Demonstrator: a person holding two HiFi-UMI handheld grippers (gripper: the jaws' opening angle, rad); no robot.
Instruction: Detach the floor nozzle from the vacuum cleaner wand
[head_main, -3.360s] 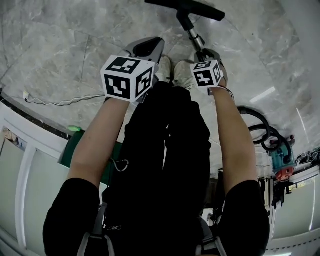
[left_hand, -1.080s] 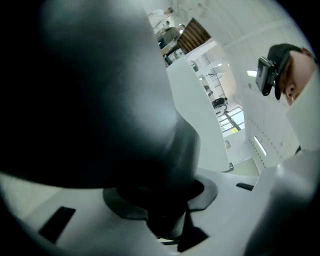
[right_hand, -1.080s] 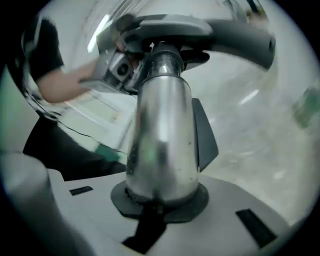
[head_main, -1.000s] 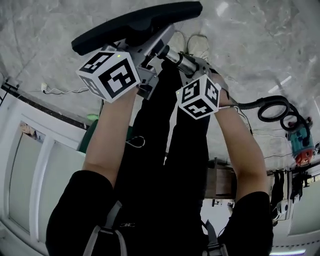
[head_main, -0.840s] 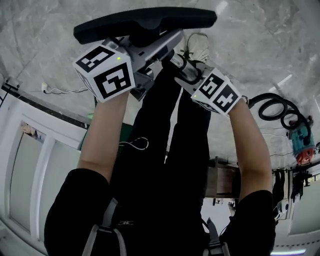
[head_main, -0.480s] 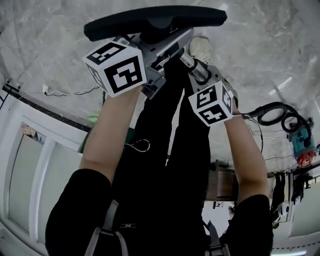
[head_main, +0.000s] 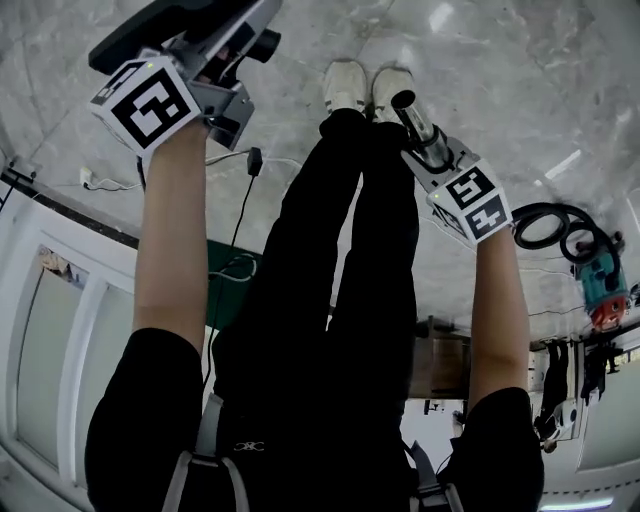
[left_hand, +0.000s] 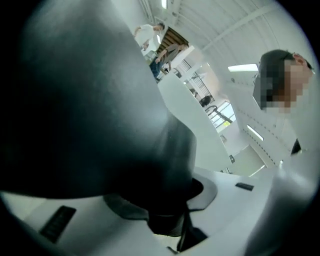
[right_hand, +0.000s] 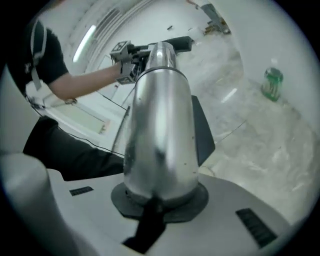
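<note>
In the head view the black floor nozzle (head_main: 165, 25) sits at the top left, clear of the wand, with its round neck end (head_main: 263, 44) facing right. My left gripper (head_main: 232, 48) is shut on the nozzle's neck, and its jaws have just closed a little further on it. The nozzle (left_hand: 100, 125) fills the left gripper view. The silver wand (head_main: 412, 118) points up from my right gripper (head_main: 432, 152), which is shut on it; the wand's end is bare. The wand (right_hand: 157, 125) rises between the jaws in the right gripper view, with the nozzle (right_hand: 176, 44) far beyond it.
I stand on a grey marble floor, with the person's shoes (head_main: 360, 85) between the two grippers. A black cable and plug (head_main: 252, 160) hang by the left arm. A coiled black hose (head_main: 545, 225) and a teal vacuum body (head_main: 598, 290) lie at the right. A green bottle (right_hand: 272, 82) stands on the floor.
The nozzle has come off the wand. My left gripper has carried it to the left and away, while the right gripper with the wand has shifted a little to the right.
</note>
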